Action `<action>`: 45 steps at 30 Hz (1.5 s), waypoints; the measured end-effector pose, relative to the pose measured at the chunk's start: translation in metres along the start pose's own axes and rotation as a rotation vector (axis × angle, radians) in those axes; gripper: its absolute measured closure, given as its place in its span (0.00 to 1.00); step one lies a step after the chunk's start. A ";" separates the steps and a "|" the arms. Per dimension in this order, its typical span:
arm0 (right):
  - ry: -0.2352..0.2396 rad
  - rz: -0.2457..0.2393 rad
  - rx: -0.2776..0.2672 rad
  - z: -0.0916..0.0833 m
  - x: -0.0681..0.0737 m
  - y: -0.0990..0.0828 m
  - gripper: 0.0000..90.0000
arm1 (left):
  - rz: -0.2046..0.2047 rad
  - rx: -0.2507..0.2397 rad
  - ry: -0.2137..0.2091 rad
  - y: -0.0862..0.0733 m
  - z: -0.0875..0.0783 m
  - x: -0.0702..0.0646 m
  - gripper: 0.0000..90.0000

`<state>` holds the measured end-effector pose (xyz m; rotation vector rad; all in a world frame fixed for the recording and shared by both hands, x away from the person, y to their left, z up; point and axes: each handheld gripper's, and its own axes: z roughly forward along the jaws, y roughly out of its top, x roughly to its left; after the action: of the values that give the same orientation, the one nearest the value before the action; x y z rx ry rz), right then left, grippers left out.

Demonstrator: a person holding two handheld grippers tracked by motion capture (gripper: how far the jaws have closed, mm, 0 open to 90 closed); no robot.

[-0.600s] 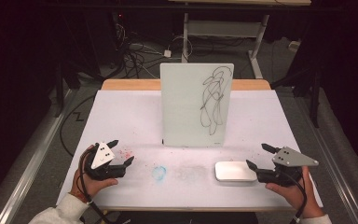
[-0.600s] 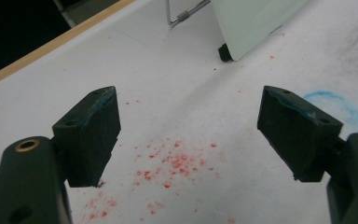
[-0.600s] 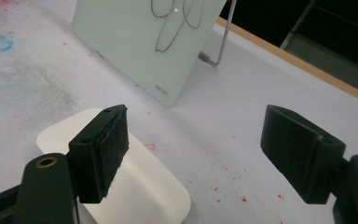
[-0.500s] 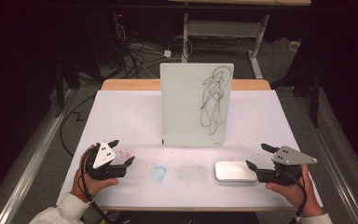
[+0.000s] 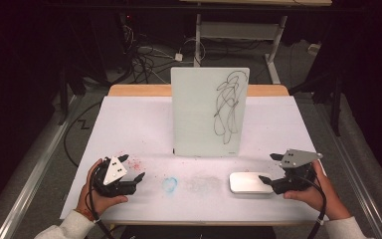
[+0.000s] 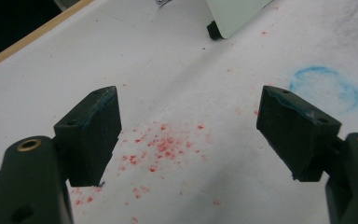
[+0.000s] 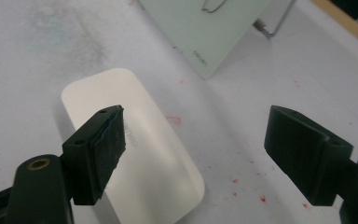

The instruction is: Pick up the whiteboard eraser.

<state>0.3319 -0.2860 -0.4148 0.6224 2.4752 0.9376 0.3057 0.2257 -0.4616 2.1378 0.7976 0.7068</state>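
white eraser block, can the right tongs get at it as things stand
Probably yes. The right tongs stand open right beside the white eraser block, and nothing lies between them on the table; the whiteboard stands well behind.

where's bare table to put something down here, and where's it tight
Widest free patch: white table cover left of the upright glass board with black scribble. A smaller one lies right of the board. The front strip is crowded: left gripper, blue chalk ring, flat white eraser block, right gripper.
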 end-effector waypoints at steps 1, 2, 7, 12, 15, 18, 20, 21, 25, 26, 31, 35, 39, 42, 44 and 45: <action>0.016 -0.015 0.011 0.001 -0.001 0.003 0.23 | 0.000 0.000 0.000 0.000 0.000 0.000 0.23; 0.045 -0.047 0.046 0.003 -0.002 0.008 0.22 | 0.002 0.003 0.001 0.000 0.000 0.000 0.22; 0.133 -0.137 0.170 0.011 0.001 0.019 0.23 | 0.011 0.006 -0.015 -0.001 0.001 -0.001 0.22; 0.200 -0.181 0.241 0.023 0.006 0.024 0.23 | 0.040 0.024 -0.039 0.000 0.003 -0.004 0.21; 0.227 -0.234 0.331 0.039 0.008 0.026 0.23 | 0.046 0.035 -0.037 0.000 0.004 -0.005 0.21; 0.244 -0.242 0.375 0.046 0.008 0.026 0.24 | 0.041 0.053 -0.037 -0.001 0.006 -0.004 0.21; 0.256 -0.251 0.384 0.049 0.007 0.026 0.22 | 0.035 0.059 -0.043 -0.002 0.007 -0.002 0.21; 0.264 -0.250 0.391 0.051 0.006 0.026 0.21 | 0.035 0.061 -0.043 -0.002 0.007 -0.002 0.21; 0.300 -0.259 0.416 0.058 0.004 0.026 0.24 | 0.041 0.068 -0.045 -0.001 0.009 -0.003 0.21; 0.307 -0.246 0.418 0.059 0.005 0.026 0.24 | 0.044 0.070 -0.047 -0.001 0.009 -0.003 0.21; 0.336 -0.273 0.415 0.065 0.006 0.026 0.28 | 0.054 0.082 -0.047 -0.001 0.010 -0.004 0.21; 0.329 -0.280 0.408 0.064 0.007 0.025 0.29 | 0.057 0.081 -0.044 -0.001 0.009 -0.004 0.21; 0.334 -0.289 0.408 0.061 0.007 0.025 0.33 | 0.061 0.086 -0.044 -0.001 0.009 -0.004 0.21; 0.321 -0.289 0.397 0.058 0.009 0.025 0.34 | 0.059 0.082 -0.044 -0.001 0.009 -0.004 0.21; 0.323 -0.286 0.384 0.058 0.010 0.025 0.34 | 0.059 0.080 -0.045 -0.001 0.009 -0.004 0.21; 0.315 -0.283 0.380 0.057 0.011 0.024 0.34 | 0.058 0.081 -0.044 -0.001 0.009 -0.004 0.21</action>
<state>0.3594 -0.2351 -0.4394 0.2336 2.9560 0.4889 0.3089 0.2190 -0.4683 2.2491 0.7552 0.6649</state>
